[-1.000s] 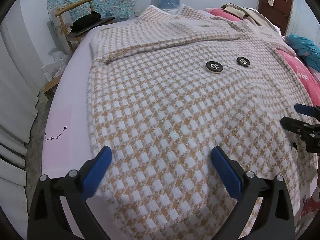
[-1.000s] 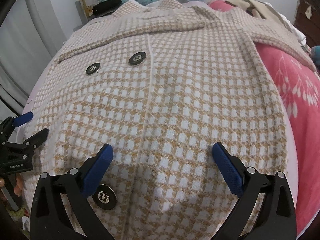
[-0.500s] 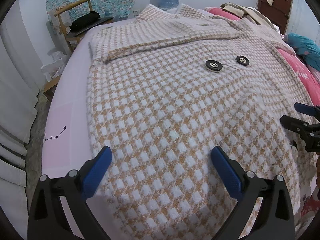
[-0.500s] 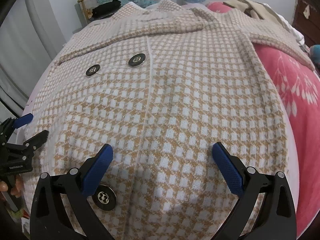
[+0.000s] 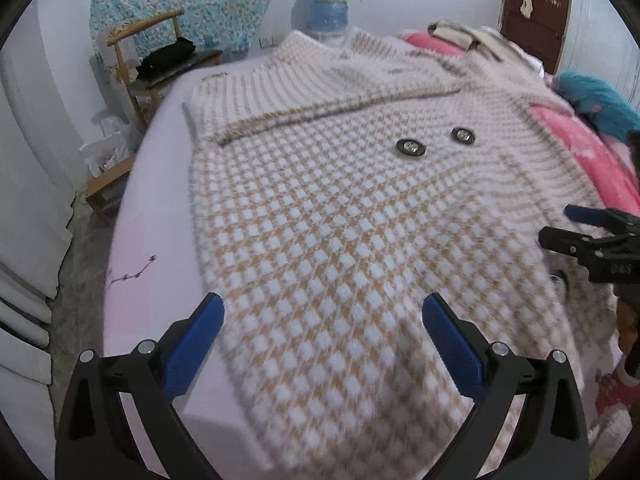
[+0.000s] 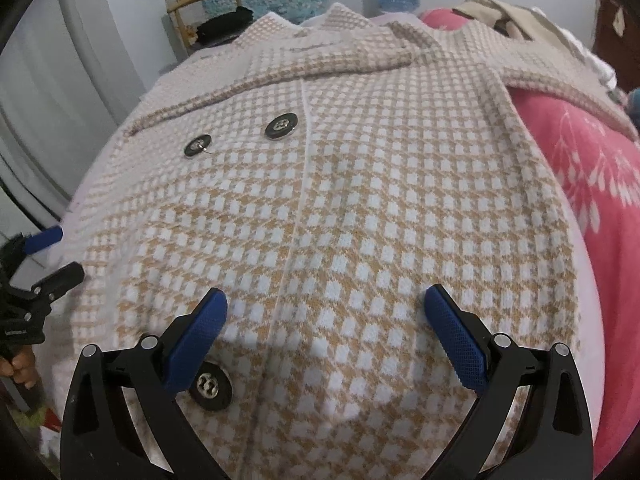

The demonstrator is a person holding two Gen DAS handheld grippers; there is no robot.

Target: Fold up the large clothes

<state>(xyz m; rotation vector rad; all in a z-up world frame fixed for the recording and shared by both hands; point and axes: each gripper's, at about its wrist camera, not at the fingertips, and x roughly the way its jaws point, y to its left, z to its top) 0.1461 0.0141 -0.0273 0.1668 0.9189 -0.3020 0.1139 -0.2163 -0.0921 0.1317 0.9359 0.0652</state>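
One coat [image 5: 340, 216], knitted, tan-and-white check, fuzzy nap, spread flat and front-up on a bed [image 5: 160, 184] with a pale pink sheet. Collar and lapels at the far end, hem at the near end. A white seam runs down the front, clear only in the right wrist view.

Buttons: round, dark, shiny-rimmed. Two side by side on the chest [image 5: 410, 147] [image 5: 463, 135]. The right wrist view shows those two [image 6: 197, 145] [image 6: 281, 126] plus a third near the hem [image 6: 210, 385], just beside the left fingertip of that gripper. In the left wrist view the spot near the third is blurred; cannot tell.

Two grippers, black frames with blue ribbed pads. Left gripper [image 5: 322, 322] fingers spread wide, nothing between them, above the coat's near left corner. Right gripper [image 6: 326, 316] also spread wide and empty, over the near middle of the hem. Each shows at the edge of the other's view: right gripper [image 5: 576, 226], left gripper [image 6: 52, 254].

Pink floral blanket [image 6: 592, 184] to the right of the coat. Left wrist view alone shows a teal fuzzy item [image 5: 600, 100] far right. Both show one wooden chair [image 5: 152, 64] far left with a black item on its seat, and a blue water jug [image 5: 328, 8] behind the collar
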